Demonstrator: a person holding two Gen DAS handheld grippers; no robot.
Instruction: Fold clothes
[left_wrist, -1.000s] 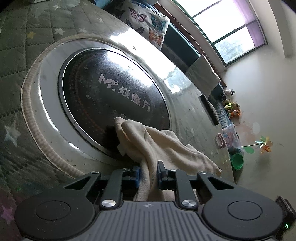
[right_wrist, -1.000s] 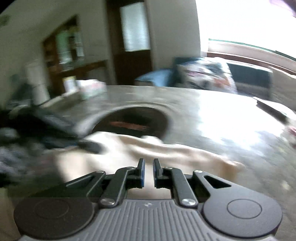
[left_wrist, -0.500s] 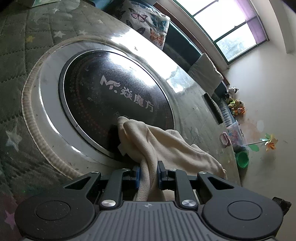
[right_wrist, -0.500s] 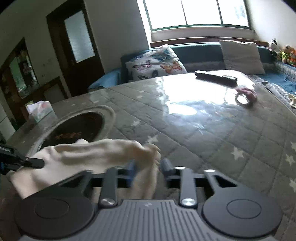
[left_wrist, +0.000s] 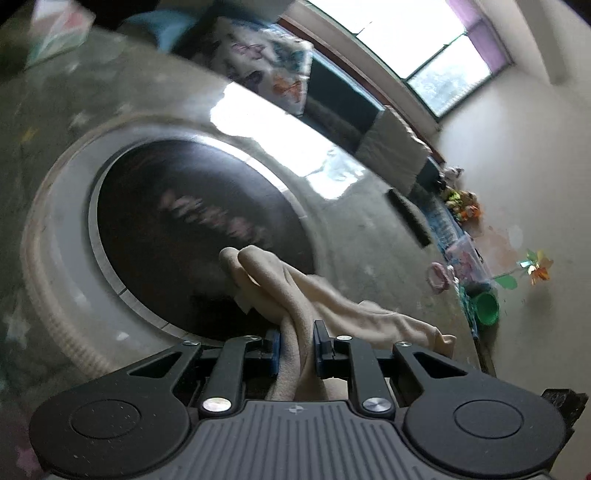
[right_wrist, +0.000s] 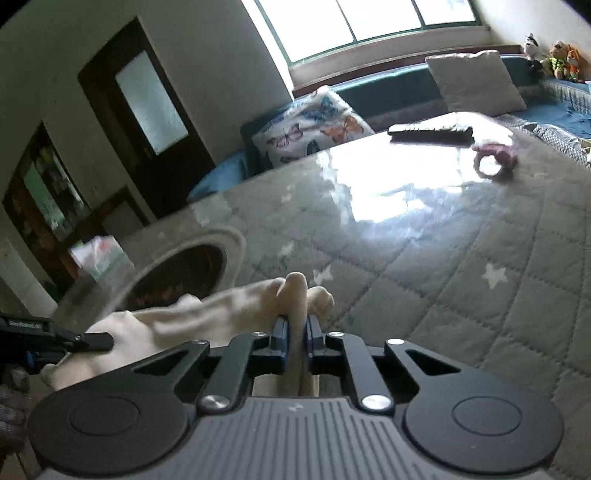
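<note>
A cream cloth garment is held between both grippers above a table with a quilted star-pattern cover. My left gripper is shut on one bunched end of it, over the black round cooktop. My right gripper is shut on the other bunched end. The cloth stretches left from the right gripper to the left gripper's fingers, seen at the left edge of the right wrist view.
A black remote and a pink ring-shaped object lie at the table's far side. A tissue box stands beyond the cooktop. A sofa with a butterfly cushion and a grey cushion runs behind the table.
My right gripper has closed on the right end of the cloth and lifted it. My left gripper still holds its end and has shifted, blurring its view.
</note>
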